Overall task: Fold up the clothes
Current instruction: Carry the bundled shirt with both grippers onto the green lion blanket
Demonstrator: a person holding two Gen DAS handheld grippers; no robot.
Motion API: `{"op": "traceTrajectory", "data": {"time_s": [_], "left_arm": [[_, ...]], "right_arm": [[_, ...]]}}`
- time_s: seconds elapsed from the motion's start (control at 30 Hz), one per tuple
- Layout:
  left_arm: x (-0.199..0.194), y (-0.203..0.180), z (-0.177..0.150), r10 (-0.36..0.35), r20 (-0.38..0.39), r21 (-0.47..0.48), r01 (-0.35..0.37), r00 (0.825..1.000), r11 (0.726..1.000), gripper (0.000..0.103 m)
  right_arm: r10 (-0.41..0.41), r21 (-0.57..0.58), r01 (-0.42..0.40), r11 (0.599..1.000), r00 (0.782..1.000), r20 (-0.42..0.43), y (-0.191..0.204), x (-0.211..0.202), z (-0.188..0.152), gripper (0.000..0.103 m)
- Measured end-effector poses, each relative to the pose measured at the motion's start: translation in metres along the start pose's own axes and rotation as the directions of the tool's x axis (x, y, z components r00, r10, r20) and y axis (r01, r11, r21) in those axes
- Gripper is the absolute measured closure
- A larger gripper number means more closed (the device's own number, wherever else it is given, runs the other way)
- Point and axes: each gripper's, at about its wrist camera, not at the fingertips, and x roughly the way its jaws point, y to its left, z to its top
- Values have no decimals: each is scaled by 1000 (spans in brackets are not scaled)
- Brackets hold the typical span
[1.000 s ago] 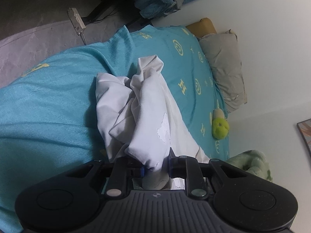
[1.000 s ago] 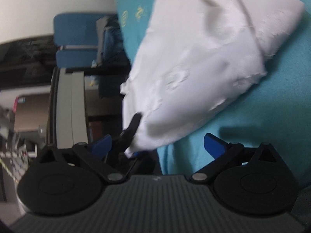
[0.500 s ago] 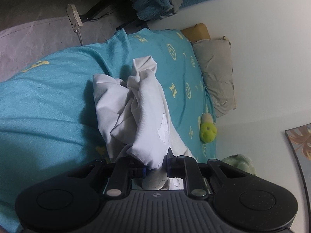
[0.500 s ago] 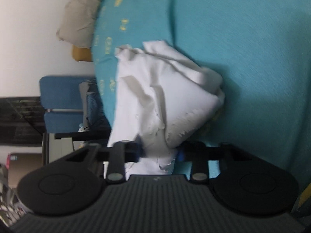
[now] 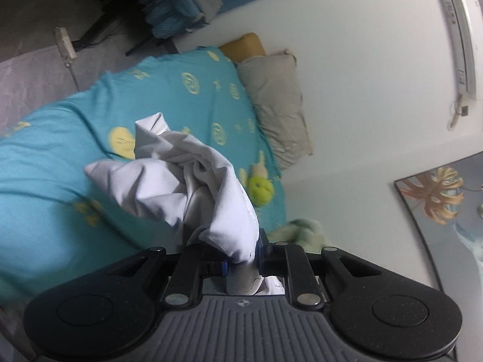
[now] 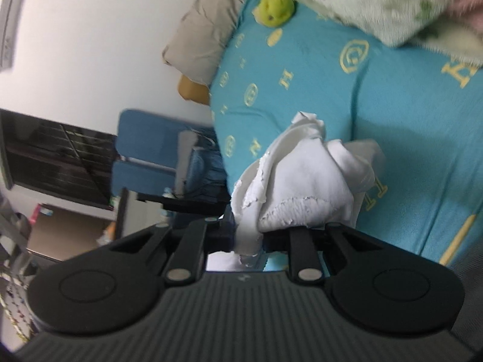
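Observation:
A crumpled white garment hangs bunched above the teal patterned bedsheet. In the left wrist view, one edge of it is pinched between the jaws of my left gripper, which is shut on it. The right wrist view shows the same white garment with a frayed hem. My right gripper grips a fold of it, its jaws still closing with the cloth pressed between them. The garment is lifted over the bedsheet and sags between the two grippers.
A grey pillow and a yellow-green plush toy lie at the head of the bed by the white wall. A fluffy green blanket lies on the bed. A blue chair with clothes stands beside the bed.
Both grippers have risen and lifted the white garment off the sheet. The right gripper's jaws went from wide open to closed on the cloth. The left kept its grip.

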Motion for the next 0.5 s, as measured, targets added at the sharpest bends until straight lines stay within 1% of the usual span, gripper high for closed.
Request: {"op": "traceTrajectory", "data": {"time_s": [0.1,0.2,0.27,0.4,0.5], "left_arm": [[12,-45,-8,-5,-38,22,6,999,1000,86],[43,-95,-16,-7,-84,67,13,996,998,86],[70,-131,-22,-13,-114,102,25,993,994,86],[140,-206,-39,-42,-169,176,73,985,982,86],[196,-257,-54,-104,-215,175,143,971,974,86]], "right_arm": [[26,10,-26,1000,999,28,14,-25,23,83],[40,9,-40,999,997,67,25,-48,66,83],[53,2,-53,999,994,99,33,-60,104,83],[64,-40,-57,998,981,182,57,-82,187,83],[69,-96,-44,994,962,266,78,-102,252,83]]}}
